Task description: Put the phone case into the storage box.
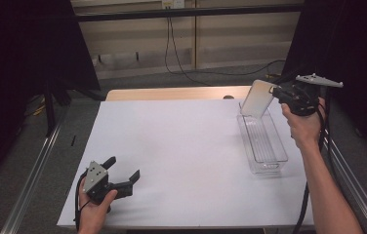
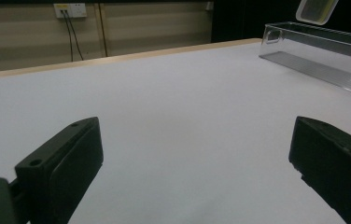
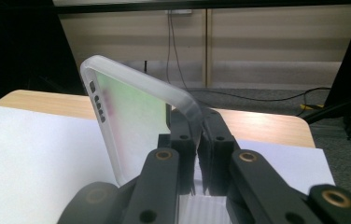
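The right gripper (image 1: pixel 275 90) pinched a clear phone case (image 1: pixel 256 97) above the far end of the clear bin (image 1: pixel 264 141). At seven o'clock, the left gripper (image 1: pixel 123 171) rested on the table (image 1: pixel 181 146), jaws wide and empty.

The high view looks forward and down from above the person's side, taking in the whole white tabletop (image 1: pixel 181 156) from well back. The left gripper view sits low and close behind its own spread jaws, facing across the tabletop toward the clear tray (image 2: pixel 323 56), which lies far beyond the right-hand jaw and also shows in the high view. The right gripper view looks along its closed jaws, very near the frosted phone case (image 3: pixel 136 126) pinched between them, with the far wall behind.
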A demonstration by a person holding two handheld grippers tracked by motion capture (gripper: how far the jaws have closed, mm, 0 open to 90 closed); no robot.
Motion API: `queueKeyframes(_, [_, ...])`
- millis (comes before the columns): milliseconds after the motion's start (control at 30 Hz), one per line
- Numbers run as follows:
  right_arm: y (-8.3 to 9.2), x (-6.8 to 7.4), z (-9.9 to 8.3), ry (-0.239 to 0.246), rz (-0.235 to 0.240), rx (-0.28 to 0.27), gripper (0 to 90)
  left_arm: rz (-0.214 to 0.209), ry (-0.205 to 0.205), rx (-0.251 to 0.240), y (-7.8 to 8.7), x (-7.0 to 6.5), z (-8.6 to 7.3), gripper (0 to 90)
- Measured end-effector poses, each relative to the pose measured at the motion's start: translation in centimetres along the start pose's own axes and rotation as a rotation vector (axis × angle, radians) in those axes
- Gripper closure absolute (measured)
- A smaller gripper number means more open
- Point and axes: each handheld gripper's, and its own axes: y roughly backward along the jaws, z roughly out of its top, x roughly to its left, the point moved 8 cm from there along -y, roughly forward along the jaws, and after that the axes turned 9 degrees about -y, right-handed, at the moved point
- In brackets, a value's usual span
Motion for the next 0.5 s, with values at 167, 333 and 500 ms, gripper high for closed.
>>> queueKeyframes(167, [-0.6, -0.4, 0.2, 0.026, -0.034, 0.000, 85.3, 0.001, 0.005, 0.001, 0.0, 0.0, 0.0, 2.7])
queueKeyframes(333, [-1.2, -0.8, 0.6, 0.036, -0.054, -0.002, 85.3, 0.006, 0.001, 0.000, 0.0, 0.1, 0.0, 2.7])
queueKeyframes(500, [-1.9, -1.3, 0.7, 0.040, -0.079, 0.004, 85.3, 0.004, 0.000, -0.002, 0.1, 0.1, 0.0, 2.7])
